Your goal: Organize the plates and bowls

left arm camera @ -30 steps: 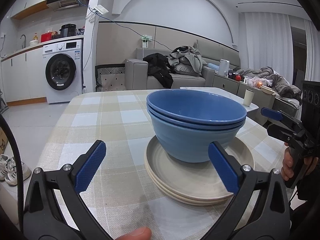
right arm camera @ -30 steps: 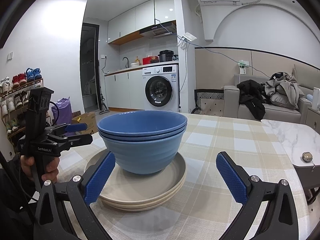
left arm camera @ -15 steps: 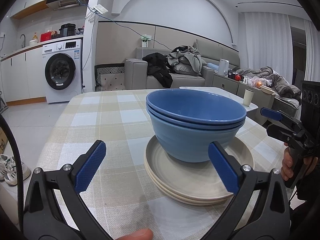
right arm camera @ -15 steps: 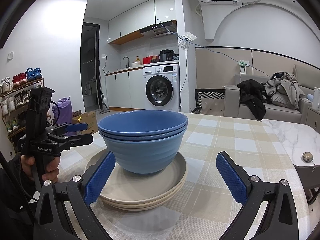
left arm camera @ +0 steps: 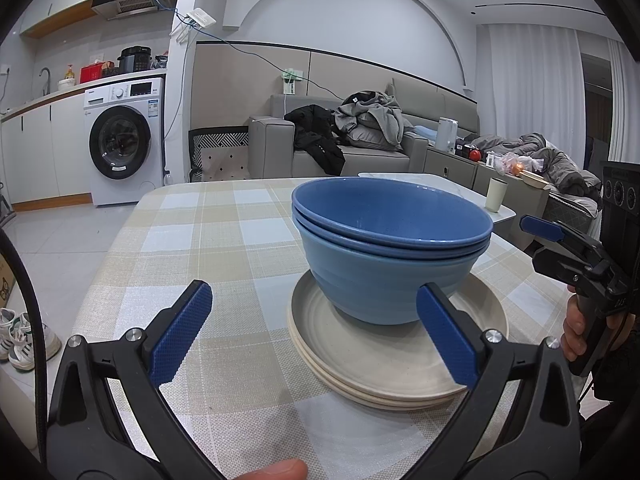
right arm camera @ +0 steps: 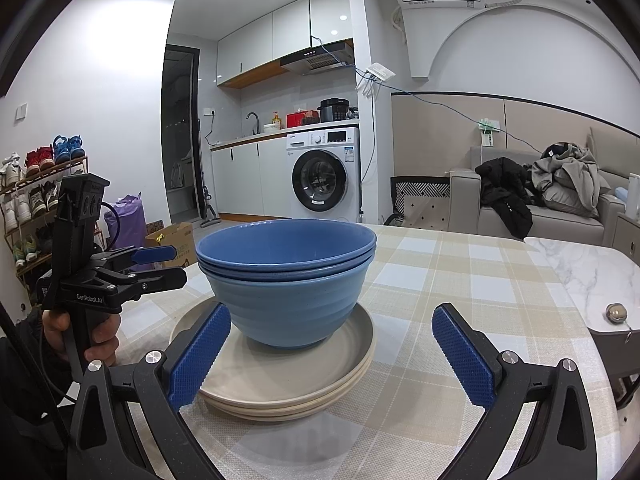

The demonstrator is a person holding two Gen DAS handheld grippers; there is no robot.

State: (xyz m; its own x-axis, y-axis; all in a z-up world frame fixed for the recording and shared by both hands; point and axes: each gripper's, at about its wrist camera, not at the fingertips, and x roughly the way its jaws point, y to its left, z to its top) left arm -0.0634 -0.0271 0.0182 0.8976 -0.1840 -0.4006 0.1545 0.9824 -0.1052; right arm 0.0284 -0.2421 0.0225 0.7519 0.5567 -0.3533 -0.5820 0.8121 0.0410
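Crockery stands gathered in one pile near the edge of the surface (left arm camera: pixel 208 240), which is covered by a woven checked cloth in beige, white and pale blue. The pile consists of nested blue bowls (left arm camera: pixel 390 252), three by the count of rims, seated on a stack of cream plates (left arm camera: pixel 384 364), also apparently three. The bowls are deep and round, matt, with faint horizontal ridges on the outer wall of the lowest; the plates are shallow, speckled, with raised rims and concentric rings. The stack sits level and centred. Judgement: the sorting appears complete or close to it, and no item is in hand. The left gripper (left arm camera: pixel 314 334) is held low in front of the pile, its fingers spread wide with nothing between them; its right pad overlaps the bowl in view, contact not confirmed. The right gripper (right arm camera: pixel 330 356) faces the pile from the other side, fingers likewise wide apart and empty. Any next move, if one remains, would call for a level grip on the plate rims from both sides, since the smooth bowls could slide if tilted.
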